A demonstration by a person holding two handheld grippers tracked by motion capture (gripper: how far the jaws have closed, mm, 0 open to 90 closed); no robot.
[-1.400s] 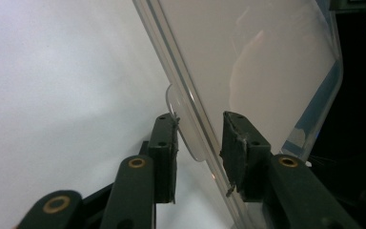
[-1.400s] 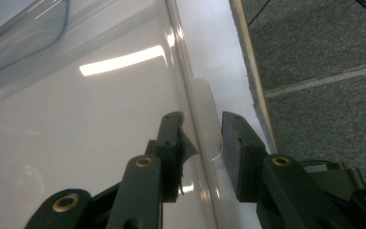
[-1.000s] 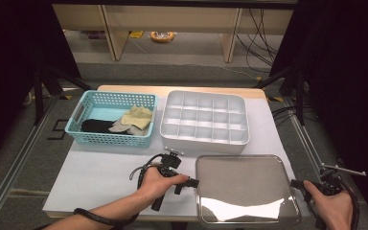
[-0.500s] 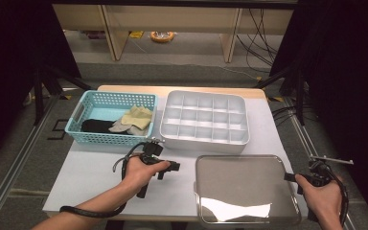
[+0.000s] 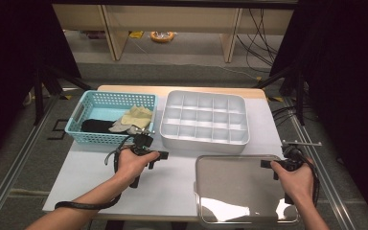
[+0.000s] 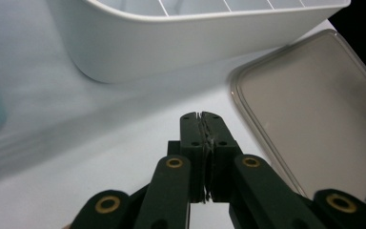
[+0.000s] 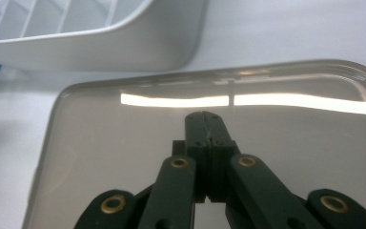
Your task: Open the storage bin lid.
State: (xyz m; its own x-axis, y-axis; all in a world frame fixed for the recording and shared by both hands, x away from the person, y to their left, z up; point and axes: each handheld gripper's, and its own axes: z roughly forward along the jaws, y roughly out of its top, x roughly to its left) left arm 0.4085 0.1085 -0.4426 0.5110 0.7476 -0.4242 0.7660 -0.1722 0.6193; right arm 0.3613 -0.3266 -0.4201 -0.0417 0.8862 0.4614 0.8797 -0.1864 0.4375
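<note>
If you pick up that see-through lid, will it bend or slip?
The lid looks like thin, flat plastic, so it is probably light and may flex a little. Its glossy top mirrors the lamp, so it could slip. It lies flat on the table, so getting under its edge may be hard.

The high view looked forward and down from above the person's side of the table (image 5: 172, 191), far enough back to take in the whole tabletop and the floor beyond it in the upper part of the frame. The left gripper view sat low and close over the table, looking along its own black jaws at the bottom centre toward the white divided tray (image 6: 181, 38) across the top and the clear lid (image 6: 314, 124) at the right. The right gripper view hung close above the same lid (image 7: 124, 157), with the tray (image 7: 90, 38) at upper left. All three views shared the tray (image 5: 204, 122) and lid (image 5: 244, 189).
</note>
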